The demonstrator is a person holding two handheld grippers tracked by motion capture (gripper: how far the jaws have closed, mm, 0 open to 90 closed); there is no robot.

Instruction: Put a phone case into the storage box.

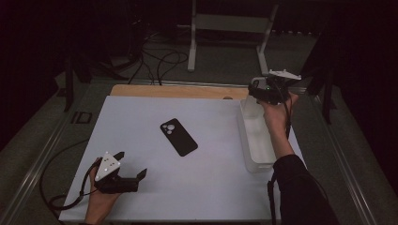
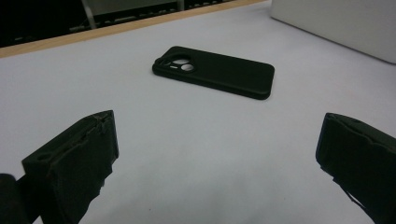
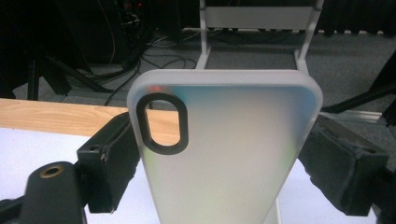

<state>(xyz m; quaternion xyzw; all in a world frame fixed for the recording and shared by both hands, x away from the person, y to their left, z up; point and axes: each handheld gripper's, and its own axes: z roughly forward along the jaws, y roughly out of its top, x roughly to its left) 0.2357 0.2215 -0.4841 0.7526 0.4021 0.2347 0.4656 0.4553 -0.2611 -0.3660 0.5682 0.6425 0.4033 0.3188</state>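
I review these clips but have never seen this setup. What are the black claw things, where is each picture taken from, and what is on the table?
A person holds a two-jaw gripper in each hand. The high view looks down on the white table; the other two cameras ride on the grippers. The left gripper hovers open, aimed at a black phone case lying flat. The right gripper holds a frosted clear case upright between its jaws, above a white tray at the table's right edge.

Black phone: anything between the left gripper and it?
Nothing visible. The left gripper hovers over the white table with jaws wide open, and the black phone lies flat ahead of it with only bare tabletop between. The white bin sits off to the side, out of the path.
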